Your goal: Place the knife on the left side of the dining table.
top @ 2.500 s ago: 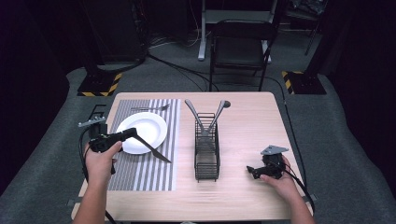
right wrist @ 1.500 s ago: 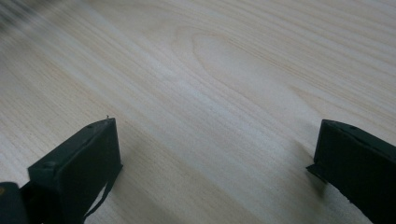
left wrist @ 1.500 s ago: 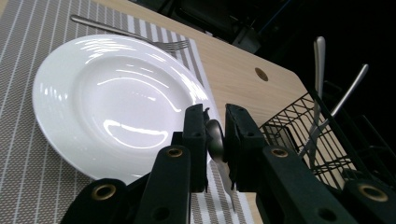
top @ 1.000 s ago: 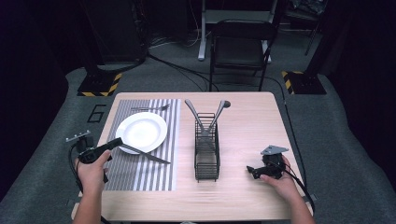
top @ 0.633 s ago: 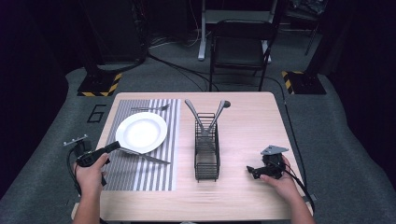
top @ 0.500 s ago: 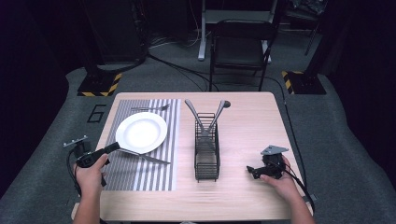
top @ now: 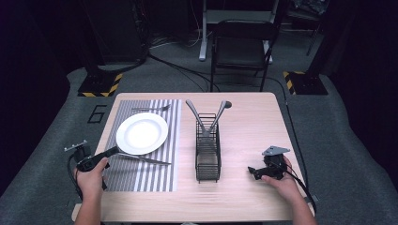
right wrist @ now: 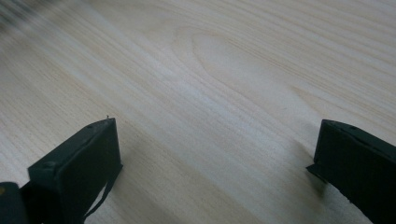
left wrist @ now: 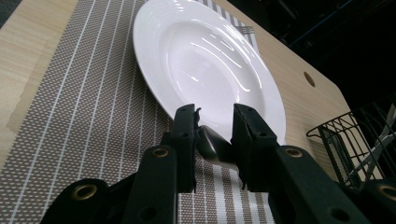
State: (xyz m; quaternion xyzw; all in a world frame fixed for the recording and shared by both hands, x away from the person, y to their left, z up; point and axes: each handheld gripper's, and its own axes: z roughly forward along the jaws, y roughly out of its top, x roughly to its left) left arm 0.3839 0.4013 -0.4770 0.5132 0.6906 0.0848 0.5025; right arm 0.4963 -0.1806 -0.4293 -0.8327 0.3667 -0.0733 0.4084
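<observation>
Two tongs: one in each hand, at opposite ends of the counter (top: 244, 197).
Left tongs (top: 112, 151): low over the striped placemat (top: 141, 176), jaws pointed toward the plate. In the left gripper view (left wrist: 214, 140) they straddle the near end of a knife (left wrist: 212, 145) with a gap showing at each side; whether they are pinching it or have just let go, I cannot tell.
Knife (top: 145, 160): lying flat on the placemat just in front of the plate, blade running toward the rack. Judged to be a place-setting position, beside the plate.
Plate (top: 141, 133): white, centred on the far half of the placemat, nothing on it.
Fork (top: 150, 108): lying across the far edge of the placemat, beyond the plate, apart from it.
Wire rack (top: 207, 154): black, mid-counter, right of the placemat; two long utensils (top: 209, 115) lean out of its far end, crossing. It likely serves as the stock of cutlery.
Right tongs (top: 252, 169): resting near the counter's right front, well apart from everything. The right gripper view (right wrist: 215, 163) shows jaws spread wide over bare wood, nothing between them; judged idle, waiting.
</observation>
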